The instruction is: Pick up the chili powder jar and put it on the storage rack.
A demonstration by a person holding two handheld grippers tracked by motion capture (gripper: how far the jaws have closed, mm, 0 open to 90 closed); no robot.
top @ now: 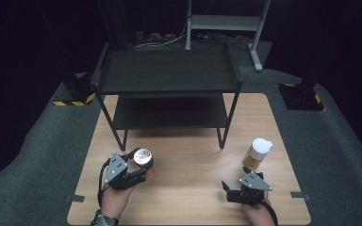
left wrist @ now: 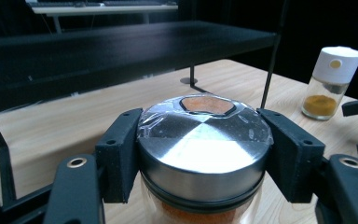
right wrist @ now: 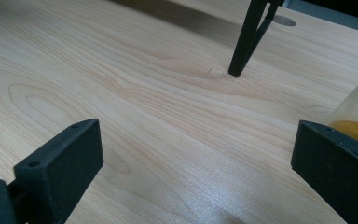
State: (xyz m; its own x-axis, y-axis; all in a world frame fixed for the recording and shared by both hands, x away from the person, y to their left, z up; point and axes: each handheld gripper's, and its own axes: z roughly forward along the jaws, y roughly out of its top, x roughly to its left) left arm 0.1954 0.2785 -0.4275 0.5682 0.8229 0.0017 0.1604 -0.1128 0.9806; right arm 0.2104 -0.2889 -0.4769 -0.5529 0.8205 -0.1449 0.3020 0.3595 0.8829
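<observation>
Jaws of the left gripper (left wrist: pixel 204 154) clamp the shiny metal lid of a glass jar of orange powder (left wrist: pixel 204 158) above the wooden table (top: pixel 193 188); the right gripper (right wrist: pixel 196 172) gapes wide, empty, beside a white-capped glass jar of yellow powder (top: pixel 258 153)

Spice jar (left wrist: pixel 204 154) betw. L jaws

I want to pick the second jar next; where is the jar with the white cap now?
In the high view the white-capped jar stands on the table's right side, just beyond the right hand-held gripper, near the black shelf's front right leg.
</observation>
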